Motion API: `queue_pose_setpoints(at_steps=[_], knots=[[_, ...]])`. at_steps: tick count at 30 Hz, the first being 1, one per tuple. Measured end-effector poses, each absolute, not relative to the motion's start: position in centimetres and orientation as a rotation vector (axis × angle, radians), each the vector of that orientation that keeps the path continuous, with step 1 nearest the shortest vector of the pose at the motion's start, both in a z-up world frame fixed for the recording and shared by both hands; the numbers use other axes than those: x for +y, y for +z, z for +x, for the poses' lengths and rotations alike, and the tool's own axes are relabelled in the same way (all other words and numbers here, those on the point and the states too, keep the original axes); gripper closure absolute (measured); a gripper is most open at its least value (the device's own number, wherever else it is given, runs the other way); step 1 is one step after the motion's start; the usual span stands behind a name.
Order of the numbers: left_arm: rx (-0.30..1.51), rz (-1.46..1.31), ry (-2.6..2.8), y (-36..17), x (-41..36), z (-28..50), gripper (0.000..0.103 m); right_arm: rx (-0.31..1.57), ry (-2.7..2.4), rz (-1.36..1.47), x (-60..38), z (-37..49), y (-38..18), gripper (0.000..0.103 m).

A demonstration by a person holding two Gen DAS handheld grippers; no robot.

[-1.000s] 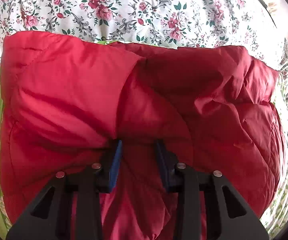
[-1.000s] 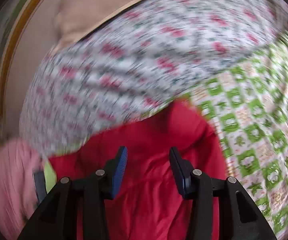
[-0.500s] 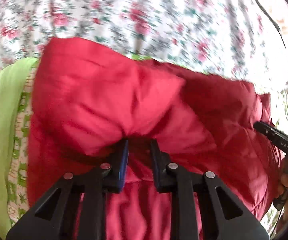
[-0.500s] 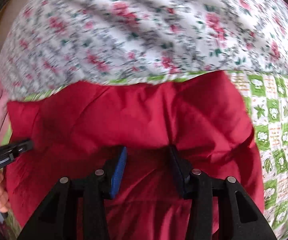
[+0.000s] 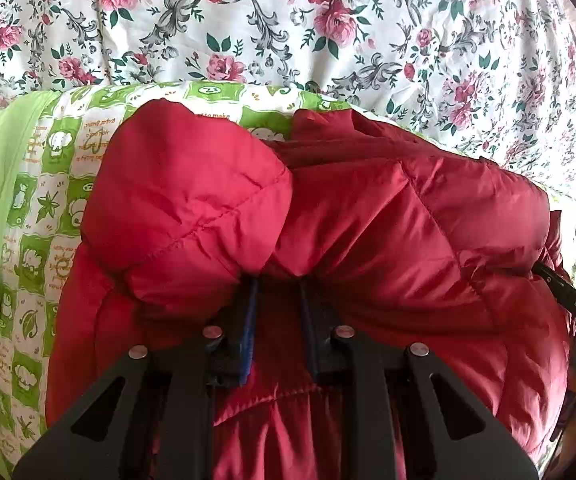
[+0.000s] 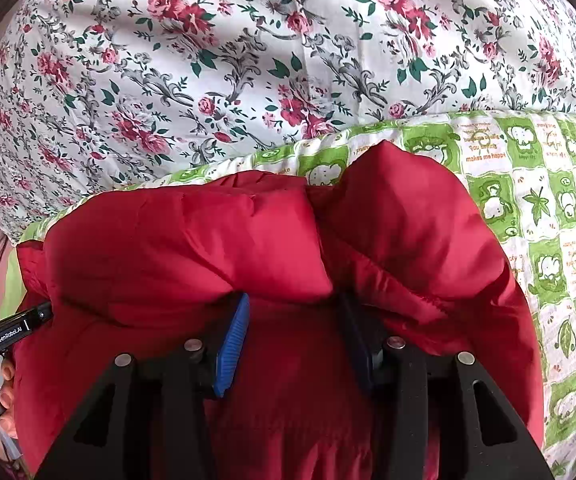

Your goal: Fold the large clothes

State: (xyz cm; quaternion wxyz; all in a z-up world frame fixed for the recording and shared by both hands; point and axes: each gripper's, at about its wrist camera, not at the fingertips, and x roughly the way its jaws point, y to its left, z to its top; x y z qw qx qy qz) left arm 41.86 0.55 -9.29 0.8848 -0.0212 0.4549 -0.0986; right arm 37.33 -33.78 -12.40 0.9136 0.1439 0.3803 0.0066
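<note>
Right under both our grippers sits the red puffer jacket [image 5: 368, 216], bunched on the green checked quilt [image 5: 47, 184], long axis running side to side. Our left gripper [image 5: 275, 292] is pinching a fold; our right gripper [image 6: 292, 312] has padding wedged between wider jaws. Neither's nearer, so the 2 ends need to move together.

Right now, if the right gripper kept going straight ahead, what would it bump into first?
The red puffy jacket: its padded fold bulges right over the right gripper, hiding the fingertips. Whether they already grip it is unclear.
</note>
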Motion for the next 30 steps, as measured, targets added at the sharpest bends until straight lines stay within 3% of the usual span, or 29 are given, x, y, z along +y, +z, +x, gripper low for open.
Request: queue_pose_setpoints(at_steps=[8, 20, 23, 27, 30], knots=[[0.95, -0.107, -0.254, -6.2, 3.1, 38.0, 0.083, 0.787, 0.027, 0.318, -34.6, 36.7, -11.3, 0.054], [0.886, -0.149, -0.253, -4.6, 7.4, 29.9, 0.074, 0.757, 0.015, 0.321, -35.2, 33.1, -8.8, 0.052], [0.884, -0.161, -0.25, -4.8, 8.2, 28.9, 0.067, 0.744, 0.035, 0.33, -35.4, 31.3, -7.7, 0.049], [0.87, -0.166, -0.226, -5.3, 9.4, 28.2, 0.048, 0.712, 0.08, 0.334, -35.1, 28.4, -6.3, 0.042], [0.87, -0.181, -0.217, -5.8, 10.4, 27.7, 0.045, 0.685, 0.114, 0.338, -35.6, 25.2, -5.5, 0.032]])
